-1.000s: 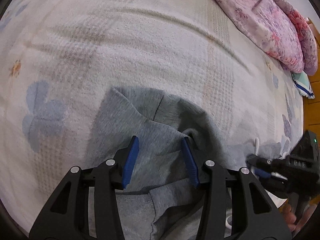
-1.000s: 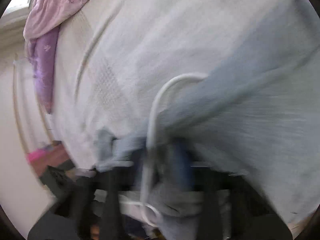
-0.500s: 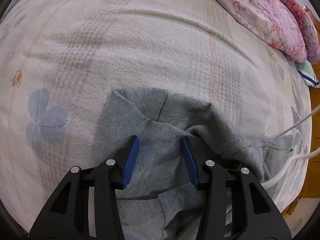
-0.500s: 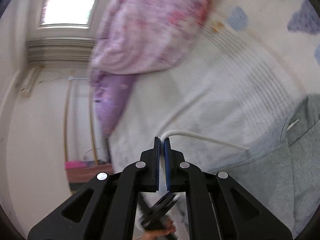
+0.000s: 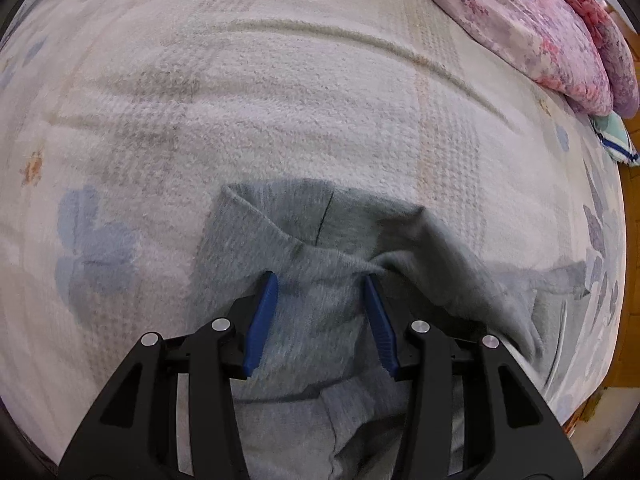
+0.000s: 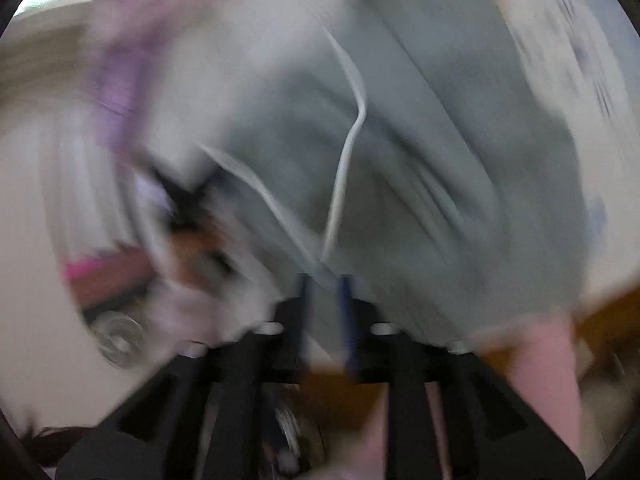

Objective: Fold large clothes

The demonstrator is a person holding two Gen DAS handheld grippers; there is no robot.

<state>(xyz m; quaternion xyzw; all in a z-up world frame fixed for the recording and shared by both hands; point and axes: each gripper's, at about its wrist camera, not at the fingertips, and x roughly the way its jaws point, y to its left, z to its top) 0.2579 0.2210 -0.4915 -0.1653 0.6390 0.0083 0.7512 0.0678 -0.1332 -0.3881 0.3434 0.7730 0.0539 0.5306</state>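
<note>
The left gripper (image 5: 319,280) is held wide open over the grey garment (image 5: 320,240), which is spread rumpled on the blanket (image 5: 280,100). The right gripper (image 6: 326,280) is blurred; its jaws are seen nearly closed, with a white cord (image 6: 344,152) and grey cloth just ahead, but a hold cannot be told. A pink quilt (image 5: 540,20) is seen far right.

Rumpled grey sweatshirt (image 5: 316,248) on bed

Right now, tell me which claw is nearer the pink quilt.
Hard to say. Left claw sits open over the grey garment, far across the bed from the pink quilt. Right claw's view is blurred.
</note>
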